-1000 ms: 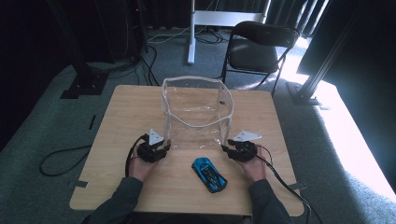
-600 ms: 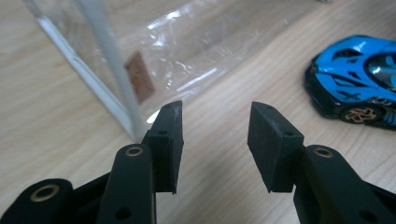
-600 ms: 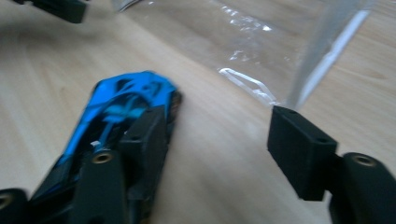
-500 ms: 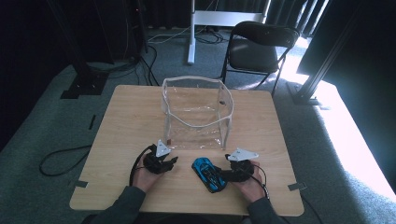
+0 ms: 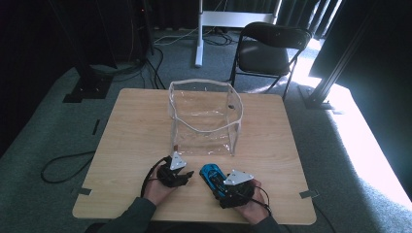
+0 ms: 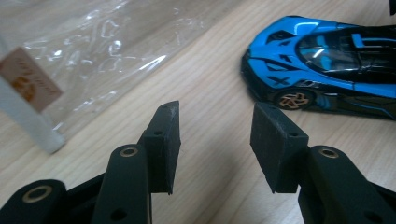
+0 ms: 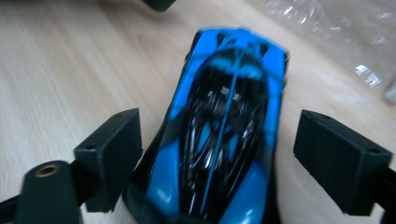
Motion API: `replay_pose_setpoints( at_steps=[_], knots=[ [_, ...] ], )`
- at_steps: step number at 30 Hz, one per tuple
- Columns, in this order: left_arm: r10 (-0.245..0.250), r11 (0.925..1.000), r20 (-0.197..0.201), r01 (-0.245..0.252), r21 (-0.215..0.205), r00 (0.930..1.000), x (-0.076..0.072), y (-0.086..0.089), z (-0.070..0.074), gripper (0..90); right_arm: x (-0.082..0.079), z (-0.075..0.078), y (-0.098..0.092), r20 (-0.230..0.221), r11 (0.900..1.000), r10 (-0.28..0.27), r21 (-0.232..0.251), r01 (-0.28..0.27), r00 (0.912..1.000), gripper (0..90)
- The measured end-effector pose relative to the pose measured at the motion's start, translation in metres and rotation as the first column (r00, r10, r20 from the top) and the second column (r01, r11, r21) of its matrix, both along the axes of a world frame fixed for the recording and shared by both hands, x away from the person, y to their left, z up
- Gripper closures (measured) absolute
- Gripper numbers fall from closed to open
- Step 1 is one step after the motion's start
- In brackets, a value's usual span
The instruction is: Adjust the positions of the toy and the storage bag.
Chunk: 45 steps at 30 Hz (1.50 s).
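Resting on the wooden table, one blue toy car serves as landmark, near the front edge. Left of the car: left gripper, jaws parted with bare wood between them, having just been opening; car lies off to the side of its pads. Behind the car: one clear plastic bag, standing open, its front wall close to the car's nose. Over the car's rear: right gripper, jaws wide, just been opening; car sits between the pads, a gap showing on the right, contact on the left unclear. Right of the car: open tabletop to the edge. One black folding chair far behind, off the table.
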<state>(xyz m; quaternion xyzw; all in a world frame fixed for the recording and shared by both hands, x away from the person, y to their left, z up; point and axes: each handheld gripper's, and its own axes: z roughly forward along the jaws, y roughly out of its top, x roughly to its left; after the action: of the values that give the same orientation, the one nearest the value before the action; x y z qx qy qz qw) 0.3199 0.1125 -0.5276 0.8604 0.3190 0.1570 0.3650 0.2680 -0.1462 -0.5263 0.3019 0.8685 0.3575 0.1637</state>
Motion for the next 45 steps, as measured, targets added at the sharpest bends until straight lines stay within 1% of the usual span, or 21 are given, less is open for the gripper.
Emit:
replay_pose_setpoints(
  at_steps=[2,3,5,7,9,10,12,14,16,17,20,23,25,30,33,39,45],
  knots=[
    [-0.011,0.9999,-0.006,0.011,-0.001,0.9999,-0.002,-0.003,-0.001,52.5,-0.002,-0.001,-0.001,-0.005,1.000,0.004,0.008,-0.004,1.0000,12.5],
    [-0.017,0.9999,-0.008,0.017,0.000,0.9998,-0.002,-0.005,-0.002,52.5,-0.004,-0.002,-0.002,0.001,1.000,-0.002,-0.006,0.002,1.0000,11.7],
    [-0.032,0.9995,-0.012,0.032,0.002,0.9994,-0.004,-0.009,-0.004,52.2,-0.007,-0.002,-0.002,-0.001,1.000,0.007,-0.004,-0.007,1.0000,11.6],
    [-0.043,0.9991,-0.013,0.043,0.006,0.9990,-0.005,-0.013,-0.006,51.8,-0.011,-0.002,-0.001,0.014,1.000,-0.005,-0.022,0.005,0.9999,11.6],
    [-0.051,0.9986,-0.014,0.051,0.008,0.9986,-0.006,-0.016,-0.007,51.0,-0.012,-0.003,-0.001,0.003,1.000,0.006,-0.021,-0.006,1.0000,11.0],
    [-0.056,0.9983,-0.015,0.056,0.011,0.9983,-0.006,-0.017,-0.008,51.0,-0.013,-0.003,-0.001,0.007,1.000,0.001,-0.028,-0.001,1.0000,11.0],
    [-0.063,0.9980,-0.016,0.063,0.010,0.9979,-0.007,-0.020,-0.009,51.0,-0.013,-0.005,0.000,0.000,0.999,0.008,-0.042,-0.008,1.0000,11.0],
    [-0.068,0.9975,-0.018,0.069,0.017,0.9975,-0.006,-0.022,-0.010,50.8,-0.012,-0.009,0.000,0.002,0.998,0.004,-0.071,-0.003,1.0000,11.0],
    [-0.067,0.9976,-0.022,0.067,0.016,0.9975,-0.006,-0.024,-0.010,50.9,-0.010,-0.012,-0.001,-0.008,0.996,0.004,-0.089,-0.004,1.0000,11.0],
    [-0.067,0.9976,-0.026,0.067,0.019,0.9974,-0.005,-0.024,-0.011,50.9,-0.010,-0.013,-0.001,-0.015,0.996,0.002,-0.092,-0.003,0.9999,11.0],
    [-0.059,0.9981,-0.033,0.060,0.013,0.9977,-0.004,-0.025,-0.012,50.8,-0.008,-0.013,-0.004,-0.029,0.997,-0.009,-0.081,0.006,0.9996,11.2],
    [-0.059,0.9982,-0.033,0.059,0.010,0.9977,-0.003,-0.025,-0.013,50.7,-0.007,-0.014,-0.006,-0.044,0.998,0.003,-0.059,-0.005,0.9990,12.9],
    [-0.061,0.9981,-0.037,0.061,0.007,0.9975,-0.002,-0.026,-0.013,50.7,-0.006,-0.015,-0.007,-0.051,0.999,0.010,-0.052,-0.012,0.9987,13.7],
    [-0.057,0.9984,-0.038,0.057,0.003,0.9977,0.000,-0.027,-0.013,50.5,-0.004,-0.014,-0.008,-0.050,0.998,0.017,-0.055,-0.019,0.9986,16.9],
    [-0.049,0.9988,-0.037,0.049,0.005,0.9981,0.001,-0.026,-0.013,50.4,-0.003,-0.013,-0.009,-0.048,0.998,0.016,-0.059,-0.018,0.9987,16.9],
    [-0.033,0.9994,-0.037,0.033,0.003,0.9988,0.004,-0.027,-0.013,50.7,0.006,-0.014,-0.011,-0.057,0.999,0.018,-0.050,-0.021,0.9982,17.0],
    [-0.019,0.9998,-0.035,0.019,0.001,0.9992,0.008,-0.027,-0.013,51.0,0.014,-0.013,-0.012,-0.051,0.998,0.026,-0.048,-0.028,0.9984,20.6]
  ],
)
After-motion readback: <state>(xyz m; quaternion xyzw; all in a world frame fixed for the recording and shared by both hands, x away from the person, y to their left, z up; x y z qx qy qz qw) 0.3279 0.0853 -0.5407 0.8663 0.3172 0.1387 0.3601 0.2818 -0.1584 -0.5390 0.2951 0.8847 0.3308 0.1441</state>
